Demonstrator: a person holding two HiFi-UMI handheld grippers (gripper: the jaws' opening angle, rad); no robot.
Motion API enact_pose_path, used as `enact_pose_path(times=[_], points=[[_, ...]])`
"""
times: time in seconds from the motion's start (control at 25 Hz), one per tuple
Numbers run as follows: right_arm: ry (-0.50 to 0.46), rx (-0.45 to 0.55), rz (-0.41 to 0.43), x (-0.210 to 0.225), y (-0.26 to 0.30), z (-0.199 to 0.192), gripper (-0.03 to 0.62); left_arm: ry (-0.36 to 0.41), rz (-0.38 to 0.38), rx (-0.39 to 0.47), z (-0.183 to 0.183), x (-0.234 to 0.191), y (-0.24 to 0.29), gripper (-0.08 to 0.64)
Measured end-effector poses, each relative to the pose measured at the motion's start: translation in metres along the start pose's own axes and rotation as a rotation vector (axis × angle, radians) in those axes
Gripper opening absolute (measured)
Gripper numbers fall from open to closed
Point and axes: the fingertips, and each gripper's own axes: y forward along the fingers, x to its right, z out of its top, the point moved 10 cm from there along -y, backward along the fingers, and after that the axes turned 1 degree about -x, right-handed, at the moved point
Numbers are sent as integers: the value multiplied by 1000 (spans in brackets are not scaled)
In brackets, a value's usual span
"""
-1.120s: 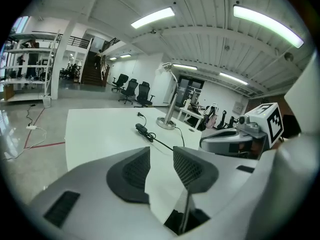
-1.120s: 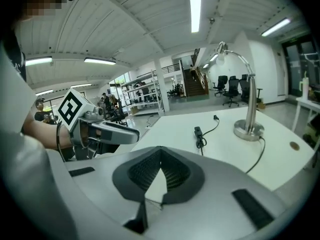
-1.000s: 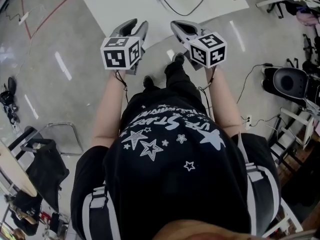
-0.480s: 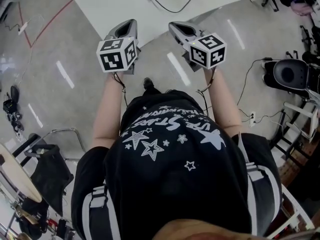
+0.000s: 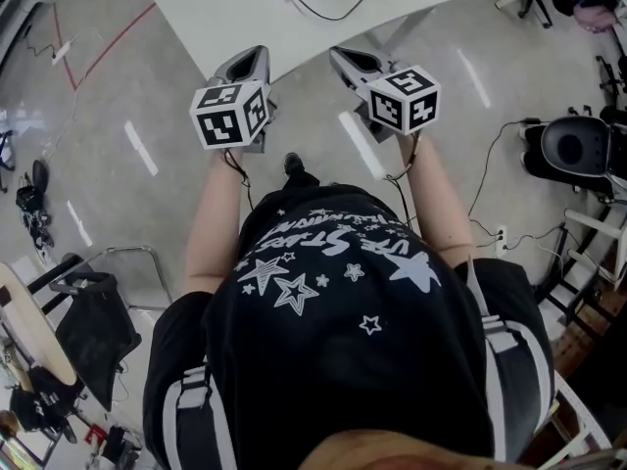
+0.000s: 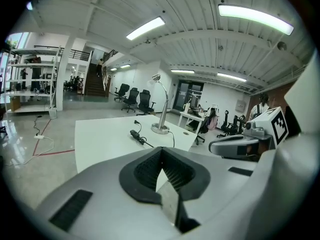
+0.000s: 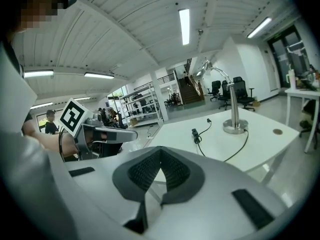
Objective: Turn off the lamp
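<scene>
The lamp (image 6: pixel 161 104) is a silver desk lamp with a curved neck and a round base, standing at the far end of a white table (image 5: pixel 235 13); it also shows in the right gripper view (image 7: pixel 233 106). From its base a black cord with an inline switch (image 6: pixel 135 133) (image 7: pixel 195 133) runs over the tabletop. My left gripper (image 5: pixel 252 59) (image 6: pixel 161 153) is shut and empty, held in the air short of the table's near edge. Beside it, at about the same height, my right gripper (image 5: pixel 345 55) (image 7: pixel 160 151) is also shut with nothing in it.
A black round-seated chair (image 5: pixel 571 155) and floor cables (image 5: pixel 490 164) lie to the right. At the left stands a chair with a dark bag (image 5: pixel 93 326). Office chairs (image 6: pixel 131 96) and more desks (image 6: pixel 192 119) stand beyond the table.
The left gripper's jaws, spread a second ago, have come together. Both grippers have moved forward towards the table, whose near edge now lies closer to them.
</scene>
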Motion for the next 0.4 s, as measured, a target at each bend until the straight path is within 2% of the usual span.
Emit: enact_pose_path(times=[0.4], points=[[2, 17, -6, -5, -34, -7, 5, -8, 5, 20, -9, 36, -18, 11]])
